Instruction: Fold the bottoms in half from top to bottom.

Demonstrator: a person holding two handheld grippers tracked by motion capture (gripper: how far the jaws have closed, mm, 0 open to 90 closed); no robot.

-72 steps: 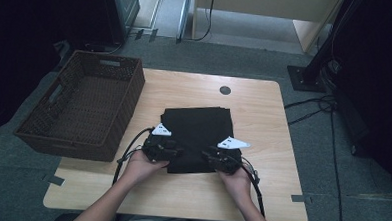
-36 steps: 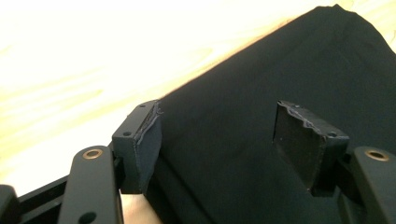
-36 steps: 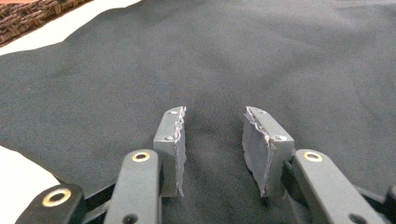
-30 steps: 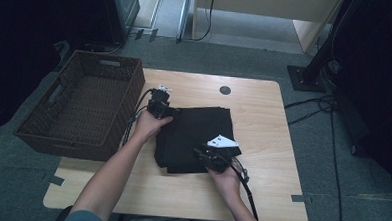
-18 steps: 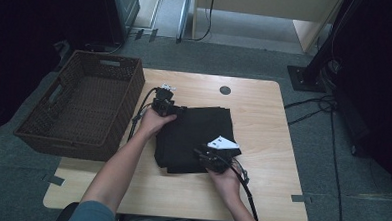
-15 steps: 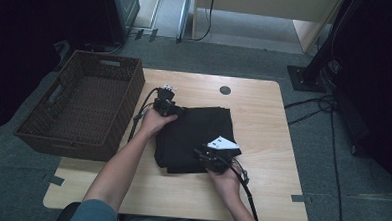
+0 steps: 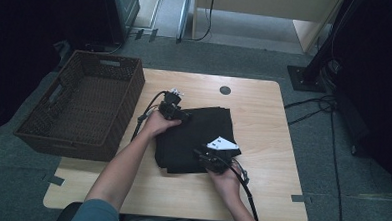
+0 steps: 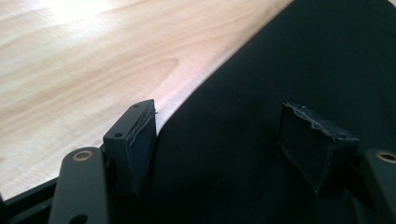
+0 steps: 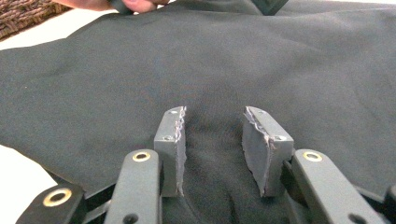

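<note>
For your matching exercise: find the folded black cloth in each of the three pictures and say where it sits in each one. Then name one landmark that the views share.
High view: the black cloth lies mid-table, between both hands.
Left gripper view: it covers the right and lower part, its edge running diagonally beside the bare wood.
Right gripper view: it spans nearly the whole frame, under the jaws.
Shared landmark: the light wooden table, also at upper left in the left gripper view.

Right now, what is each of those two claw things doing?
Left gripper: open, jaws just opening, over the black cloth's far left edge.
Right gripper: open, pressed down on the cloth, gripping nothing.
</note>
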